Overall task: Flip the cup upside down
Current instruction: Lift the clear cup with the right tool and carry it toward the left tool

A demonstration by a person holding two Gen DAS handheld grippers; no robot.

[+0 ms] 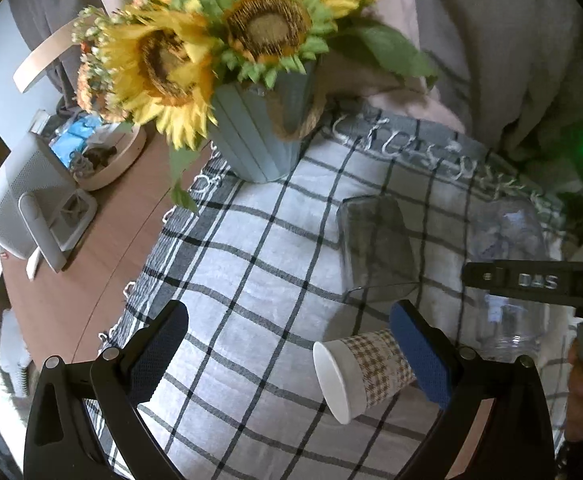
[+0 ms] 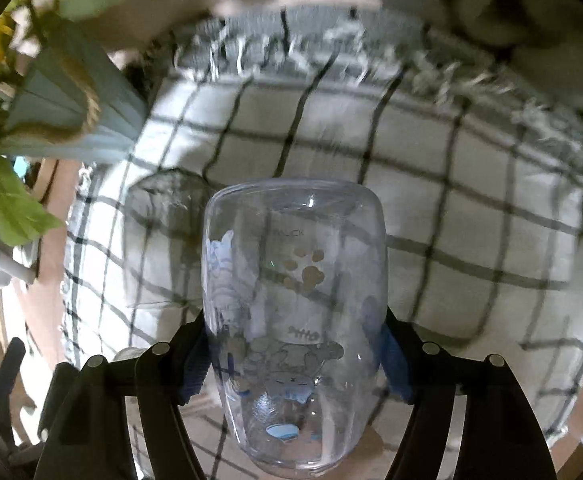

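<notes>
The right claw (image 2: 293,354) is clenched on a clear cup (image 2: 293,320) printed with cartoon animals and paw marks, its blue pads pressing the two sides of the wall. The cup is held off the checked cloth (image 2: 431,200), rounded closed end pointing away from the wrist camera and wider end toward it. It looks like thin, smooth plastic or glass — light, slick under the pads and liable to twist, so a hold across the middle of the wall seems the safest place. The left claw (image 1: 289,354) is released, jaws wide apart; a small paper cup (image 1: 361,376) lies on its side on the cloth just beside its right finger. Soft and easily crushed, that one would want a gentle squeeze. Near the clear cup stands a second see-through glass (image 1: 375,248), and beyond it a blue pot (image 1: 259,132) of sunflowers (image 1: 267,20). The cloth past the clear cup is bare, with the fringed edge and bare desk (image 1: 71,300) further off.
</notes>
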